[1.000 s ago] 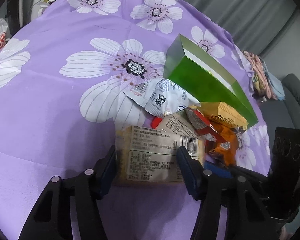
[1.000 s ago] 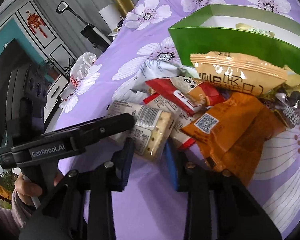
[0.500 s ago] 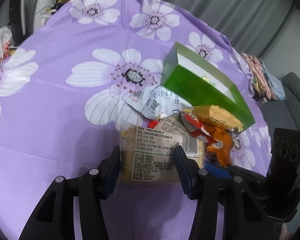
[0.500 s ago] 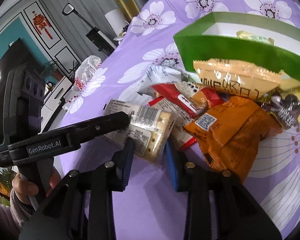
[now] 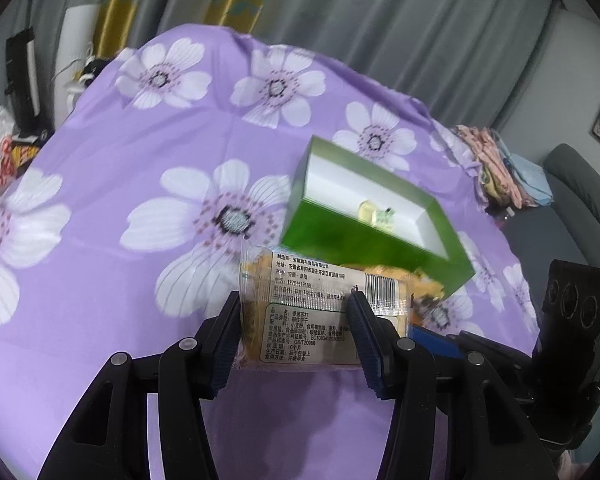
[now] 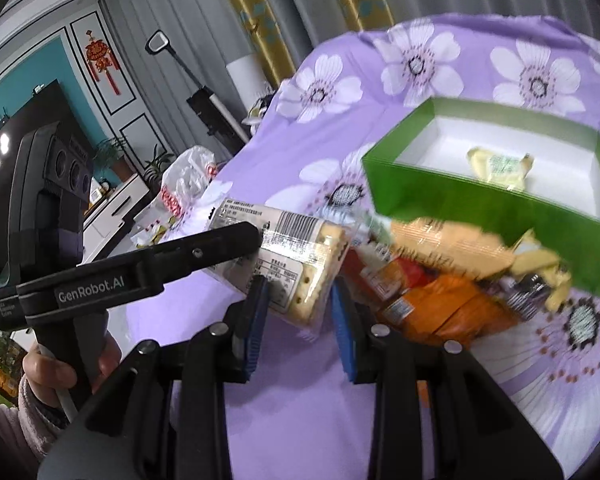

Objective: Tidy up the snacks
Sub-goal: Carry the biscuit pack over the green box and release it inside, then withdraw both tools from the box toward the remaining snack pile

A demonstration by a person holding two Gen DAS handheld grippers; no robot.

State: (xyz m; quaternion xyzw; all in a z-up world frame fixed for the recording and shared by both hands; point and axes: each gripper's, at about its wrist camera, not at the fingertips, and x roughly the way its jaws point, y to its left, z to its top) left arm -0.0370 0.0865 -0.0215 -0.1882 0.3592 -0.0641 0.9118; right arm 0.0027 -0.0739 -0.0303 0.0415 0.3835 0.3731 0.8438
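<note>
A purple cloth (image 5: 148,168) printed with white flowers covers the bench, and on it stands an open green box (image 5: 364,240) with a white inside. In the box lies 1 small yellowish wrapped snack (image 6: 498,166); the rest of its floor is bare.

A pile of snack packets (image 6: 440,280), orange, red and tan, lies just in front of the box's near wall, blurred in the right wrist view.

The left gripper (image 5: 296,324) points down and forward toward the box. Its 2 blue pads clamp a clear packet of crackers (image 5: 316,304) by its long sides, label up, and the packet hangs clear of the cloth, in front of the box and partly hiding the pile. In the right wrist view a hand (image 6: 56,368) grips the left gripper's handle, with a pale sleeve at the wrist.

The right gripper (image 6: 300,320) also tilts downward, just beside the left one. Its jaws stand narrowly parted with nothing between the pads; the cracker packet's near corner shows beyond the gap, not touched by them.
</note>
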